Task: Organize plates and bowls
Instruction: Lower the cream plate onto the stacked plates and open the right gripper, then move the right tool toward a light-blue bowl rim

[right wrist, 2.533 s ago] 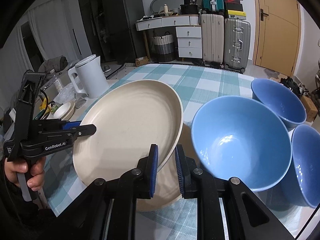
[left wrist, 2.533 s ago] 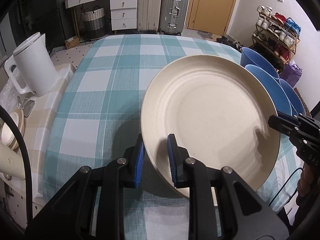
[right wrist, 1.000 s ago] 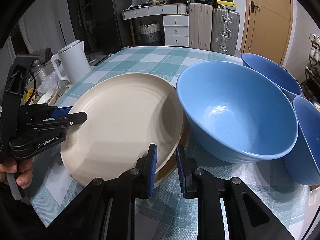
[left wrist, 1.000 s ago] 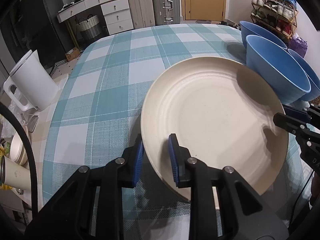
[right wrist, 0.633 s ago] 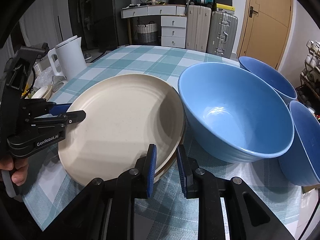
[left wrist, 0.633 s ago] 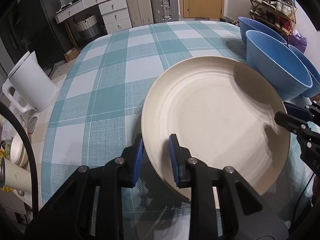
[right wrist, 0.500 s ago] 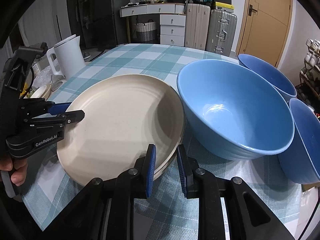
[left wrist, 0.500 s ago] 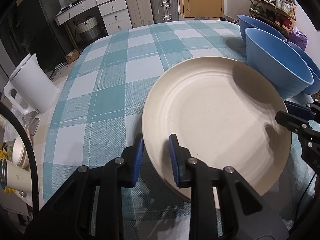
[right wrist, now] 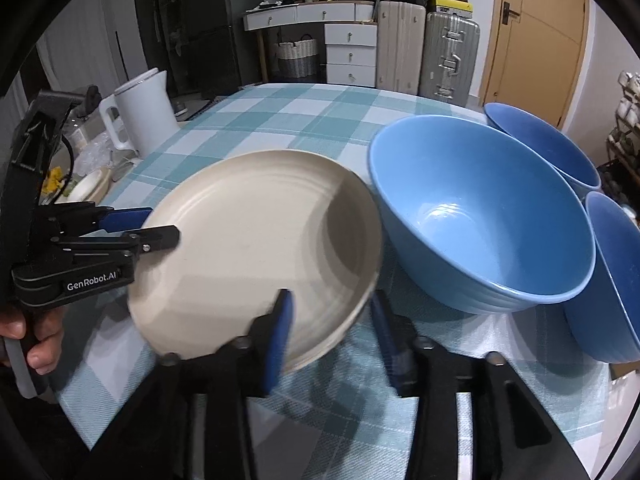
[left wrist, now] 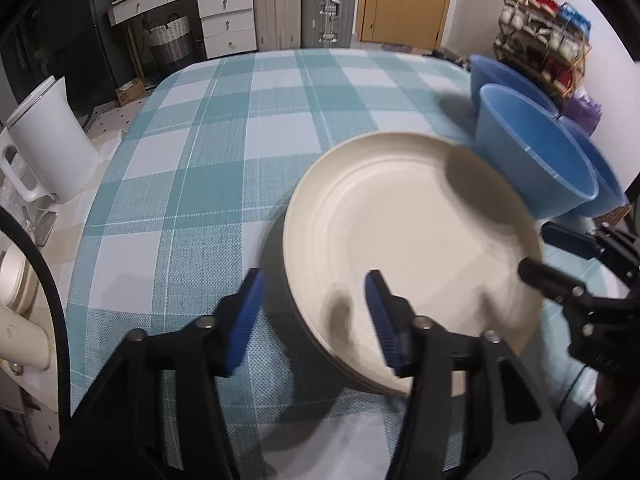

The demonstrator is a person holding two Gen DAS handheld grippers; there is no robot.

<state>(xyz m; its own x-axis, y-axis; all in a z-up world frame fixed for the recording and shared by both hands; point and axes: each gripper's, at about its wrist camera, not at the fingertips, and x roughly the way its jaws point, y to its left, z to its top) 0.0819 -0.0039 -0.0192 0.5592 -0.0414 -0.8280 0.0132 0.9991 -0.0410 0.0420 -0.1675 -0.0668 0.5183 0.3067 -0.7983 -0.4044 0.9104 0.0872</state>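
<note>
Biggest thing here is the table with its woven teal-and-white checked cloth (left wrist: 240, 168), kind of a coarse mesh texture up close. On it sit three deep, glossy blue bowls with faint ribbing on the outside: the nearest round blue bowl (right wrist: 480, 216) sits just beside the plates, and the other two blue bowls (right wrist: 540, 140) are bunched behind and to its right.

Then the round, matte cream plate with concentric ridges (left wrist: 408, 232) lies flat on top of at least one more plate of the same kind; you can see the extra rim edges (right wrist: 320, 350) underneath at the front.

White plastic kettle (right wrist: 144, 112) stands off the cloth on the side counter.

The left gripper (left wrist: 316, 316), black frame with blue ribbed pads, has just been opening: its fingers are spread, straddling the plate's near rim without pressing it. Same for the right gripper (right wrist: 330, 334): its fingers have just parted, with the stack's rim between them, not pinched. A hand (right wrist: 38, 336) wraps the left gripper's handle.
</note>
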